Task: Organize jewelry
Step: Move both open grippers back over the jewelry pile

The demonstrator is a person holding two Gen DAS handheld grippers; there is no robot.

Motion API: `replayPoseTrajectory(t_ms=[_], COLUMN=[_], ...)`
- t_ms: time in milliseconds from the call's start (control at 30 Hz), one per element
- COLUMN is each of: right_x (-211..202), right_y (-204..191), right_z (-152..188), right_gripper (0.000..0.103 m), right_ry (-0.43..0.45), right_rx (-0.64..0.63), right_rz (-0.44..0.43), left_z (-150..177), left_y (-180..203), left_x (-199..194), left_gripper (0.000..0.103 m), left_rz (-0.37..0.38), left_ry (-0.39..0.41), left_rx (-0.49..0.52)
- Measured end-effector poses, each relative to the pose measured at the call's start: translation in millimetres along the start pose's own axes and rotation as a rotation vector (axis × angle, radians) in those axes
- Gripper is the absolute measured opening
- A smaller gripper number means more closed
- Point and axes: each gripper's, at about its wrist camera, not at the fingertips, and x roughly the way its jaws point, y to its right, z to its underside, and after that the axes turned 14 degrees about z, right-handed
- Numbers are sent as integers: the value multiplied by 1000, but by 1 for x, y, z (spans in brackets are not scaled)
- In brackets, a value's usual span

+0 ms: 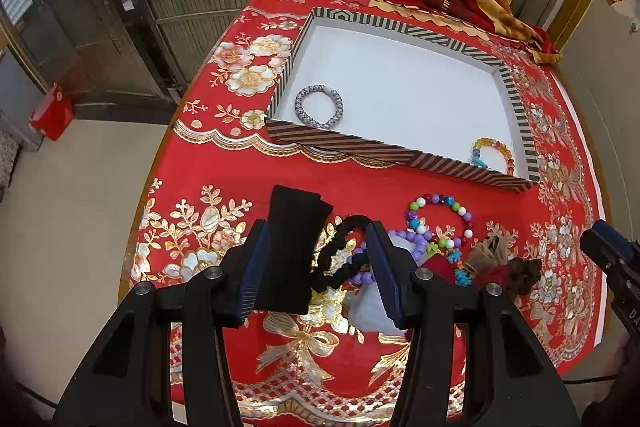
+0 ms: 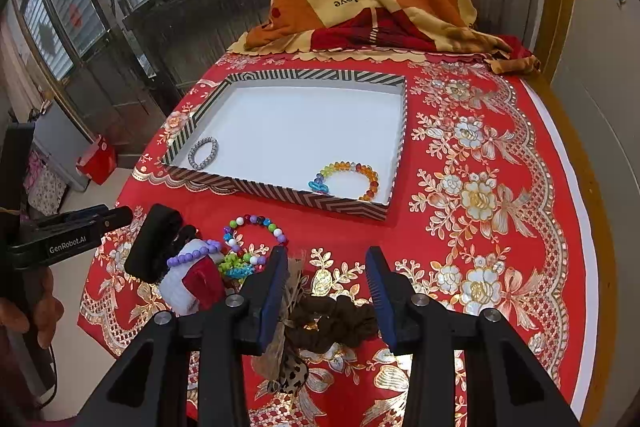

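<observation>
We carry two black hand-held grippers: the left hand-held gripper (image 1: pixel 316 267) and right hand-held gripper (image 2: pixel 327 293) have ribbed blue pads, silver screws, and white "GenRobot.AI" lettering.

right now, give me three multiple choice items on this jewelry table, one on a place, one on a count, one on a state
1. Where does the silver bracelet lie?
A. in the striped tray
B. on the folded blanket
C. on the floor

2. How many bracelets are in the tray?
A. none
B. two
C. five

3. What sits between the right gripper fingers?
A. a brown scrunchie, not clamped
B. a white bead necklace, pulled taut
C. nothing

Answers:
1 A, it rests at the tray's near left corner.
2 B, the silver one and the amber bead bracelet.
3 A, the jaws are opening, pads clear of the scrunchie.
</observation>
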Motion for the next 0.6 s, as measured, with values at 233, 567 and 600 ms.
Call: replayPoseTrajectory(t_ms=[233, 567, 600], right_x=[3, 6, 7], right_y=[-2, -5, -5], right_z=[5, 8, 8], right_gripper=[39, 39, 39], right_ry=[-18, -36, -38], right_rx=[1, -6, -6], right_rz=[-5, -4, -2], left_z=[4, 7, 7], left_y=[-1, -7, -9], left_x=[0, 1, 1], left_gripper=[50, 50, 50], left_rz=[0, 9, 19], left_ry=[-7, -21, -27], left_rx=[-6, -24, -34])
